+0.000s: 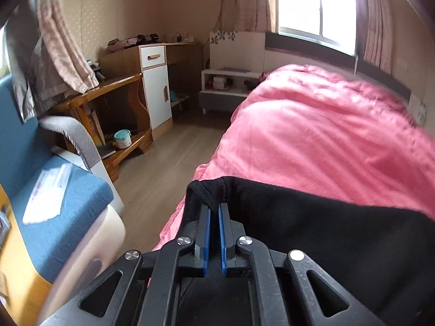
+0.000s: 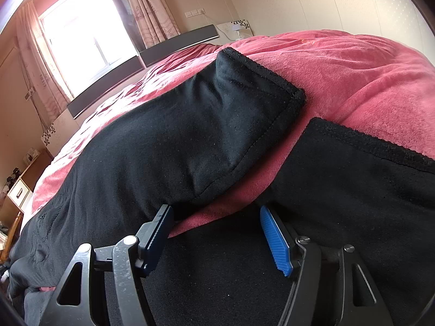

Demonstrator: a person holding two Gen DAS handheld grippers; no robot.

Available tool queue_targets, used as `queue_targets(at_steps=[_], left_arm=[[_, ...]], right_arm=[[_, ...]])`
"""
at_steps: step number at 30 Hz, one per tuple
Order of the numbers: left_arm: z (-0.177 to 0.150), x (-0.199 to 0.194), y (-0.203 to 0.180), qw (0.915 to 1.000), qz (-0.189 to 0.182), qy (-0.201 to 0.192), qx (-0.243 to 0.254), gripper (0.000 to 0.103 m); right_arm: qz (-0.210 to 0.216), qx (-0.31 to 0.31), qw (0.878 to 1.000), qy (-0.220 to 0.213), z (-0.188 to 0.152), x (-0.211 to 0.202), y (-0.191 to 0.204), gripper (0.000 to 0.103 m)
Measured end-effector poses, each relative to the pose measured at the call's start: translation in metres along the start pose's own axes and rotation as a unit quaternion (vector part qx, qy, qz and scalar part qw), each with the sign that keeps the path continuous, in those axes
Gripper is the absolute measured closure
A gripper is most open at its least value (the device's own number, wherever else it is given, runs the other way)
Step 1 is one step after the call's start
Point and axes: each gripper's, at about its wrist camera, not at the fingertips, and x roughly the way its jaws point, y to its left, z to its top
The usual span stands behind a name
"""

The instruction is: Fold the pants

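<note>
Black pants [image 2: 163, 135] lie spread on a pink blanket [image 2: 367, 68] that covers the bed, with the two hemmed leg ends pointing away from me. My right gripper [image 2: 216, 214] stands open low over the fork between the legs, one finger beside each leg, with pink blanket and black cloth between them. In the left wrist view my left gripper [image 1: 214, 209] is shut on a folded edge of the pants [image 1: 326, 231] near the bed's side, and the cloth bunches just above the blue pads [image 1: 207, 233].
Left of the bed runs a strip of wooden floor [image 1: 163, 168]. Beyond it stand a blue armchair [image 1: 54, 190], a wooden shelf [image 1: 119, 100], a white cabinet [image 1: 156, 92] and a low nightstand [image 1: 225, 87]. A bright window [image 2: 81, 35] lies behind the bed.
</note>
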Motion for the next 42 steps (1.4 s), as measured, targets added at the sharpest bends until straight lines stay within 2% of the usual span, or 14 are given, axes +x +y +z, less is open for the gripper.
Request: queue_targets(at_steps=[3,7,12,16,21,24,27,30,32,34,36,39,40,42], left_arm=[[-0.005,-0.027,0.017,0.9980,-0.026,-0.008,-0.056,0.098],[-0.029,-0.056,0.029,0.9939,-0.048,-0.009,-0.099,0.098],[-0.066,-0.062,0.035,0.9885,-0.068,0.020,-0.134,0.098],[-0.089,-0.055,0.032,0.9859,-0.067,0.041,-0.148,0.098],[-0.092,-0.052,0.032,0.9869,-0.063,0.038,-0.144,0.098],[-0.095,-0.049,0.031,0.9873,-0.059,0.042,-0.142,0.098],[-0.096,-0.048,0.029,0.9877,-0.056,0.044,-0.139,0.098],[-0.092,-0.047,0.030,0.9857,-0.063,0.057,-0.146,0.098],[-0.084,-0.046,0.035,0.9821,-0.078,0.064,-0.159,0.098],[-0.075,-0.045,0.041,0.9777,-0.097,0.066,-0.174,0.095],[-0.064,-0.041,0.046,0.9728,-0.116,0.069,-0.188,0.081],[-0.042,-0.029,0.048,0.9652,-0.143,0.083,-0.203,0.078],[-0.035,-0.024,0.048,0.9625,-0.153,0.088,-0.206,0.078],[-0.022,-0.013,0.044,0.9594,-0.161,0.105,-0.207,0.080]], right_arm=[[0.001,0.001,1.000,0.000,-0.001,0.000,-0.001,0.036],[0.005,0.004,1.000,0.000,0.000,0.000,-0.004,0.036],[0.012,0.013,1.000,0.011,0.006,-0.001,-0.009,0.036],[0.021,0.034,0.999,0.023,0.021,-0.015,-0.014,0.036],[0.034,0.025,0.999,-0.016,0.067,-0.045,-0.026,0.036],[0.033,0.024,0.999,-0.007,0.113,-0.036,-0.030,0.036],[0.017,0.020,0.999,0.025,0.155,-0.011,-0.027,0.036],[0.011,0.029,0.995,0.098,0.183,0.028,-0.025,0.042],[0.015,0.057,0.989,0.137,0.190,0.049,-0.031,0.056],[0.016,0.073,0.987,0.143,0.193,0.056,-0.033,0.057],[0.021,0.082,0.984,0.158,0.197,0.065,-0.034,0.071],[0.027,0.085,0.983,0.162,0.202,0.068,-0.035,0.077],[0.030,0.081,0.983,0.164,0.205,0.067,-0.034,0.085],[0.028,0.068,0.984,0.162,0.209,0.066,-0.029,0.086]])
